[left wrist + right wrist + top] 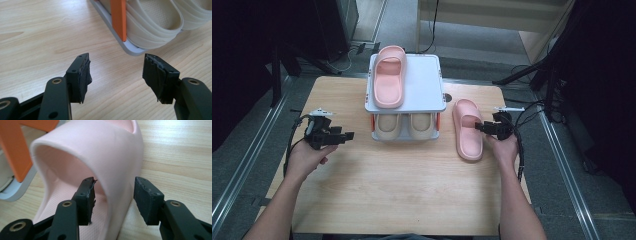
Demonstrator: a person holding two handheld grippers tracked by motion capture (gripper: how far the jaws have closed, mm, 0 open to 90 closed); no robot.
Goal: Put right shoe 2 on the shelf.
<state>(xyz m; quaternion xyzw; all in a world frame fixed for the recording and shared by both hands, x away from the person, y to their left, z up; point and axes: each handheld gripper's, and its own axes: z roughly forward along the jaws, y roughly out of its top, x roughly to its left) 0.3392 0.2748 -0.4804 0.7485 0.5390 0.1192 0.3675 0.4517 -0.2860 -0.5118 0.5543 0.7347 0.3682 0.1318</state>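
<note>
One pink slipper lies on the wooden table to the right of a small two-shelf rack. A second pink slipper rests on the left half of the rack's top shelf. Two beige slippers sit side by side on the lower shelf. My right gripper is open at the table slipper's right side. In the right gripper view it straddles the strap wall of the pink slipper, one jaw inside and one outside. My left gripper hangs open and empty left of the rack.
The rack has orange corner posts and a grey base edge, close ahead of the left gripper. A beige slipper sits behind that post. Bare wood covers the table's front half. Dark stands and cables flank the table.
</note>
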